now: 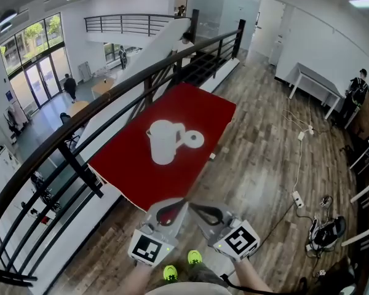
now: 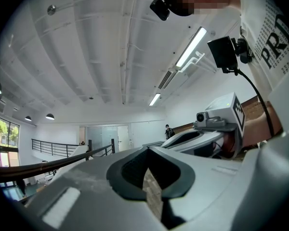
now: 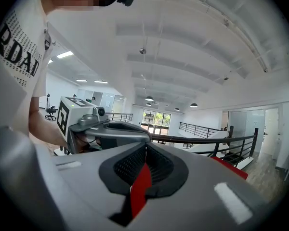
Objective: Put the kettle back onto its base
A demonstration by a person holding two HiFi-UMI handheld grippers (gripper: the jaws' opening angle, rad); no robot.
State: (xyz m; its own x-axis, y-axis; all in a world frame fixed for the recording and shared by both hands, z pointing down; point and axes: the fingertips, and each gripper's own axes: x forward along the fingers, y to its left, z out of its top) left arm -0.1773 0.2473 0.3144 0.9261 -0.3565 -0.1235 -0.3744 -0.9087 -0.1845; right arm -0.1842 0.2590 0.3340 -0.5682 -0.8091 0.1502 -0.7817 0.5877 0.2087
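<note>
With both units held low and close together in the head view, I read the left gripper (image 1: 179,205) as pressed together: in the left gripper view its two dark pads meet along a thin seam and nothing sits between them. The right gripper (image 1: 196,207) is pressed together too, and its own view shows an empty seam with only a sliver of red behind it. The two tips nearly meet and point towards the worktop (image 1: 129,171). Each body carries its marker cube, the left cube (image 1: 149,248) and the right cube (image 1: 240,240), nearest to me.

Beyond the tips lies the red worktop, set along a dark railing (image 1: 111,102). The kettle (image 1: 162,142), white, stands upright near the middle of the red surface, well apart from both grippers. It is off its base (image 1: 194,139). The base is a white round disc that lies flat just beside the kettle on the handle side. I cannot tell whether the two touch.

Wooden floor (image 1: 258,158) runs along the right of the worktop, with a white power strip (image 1: 297,198) and its cable on it.
</note>
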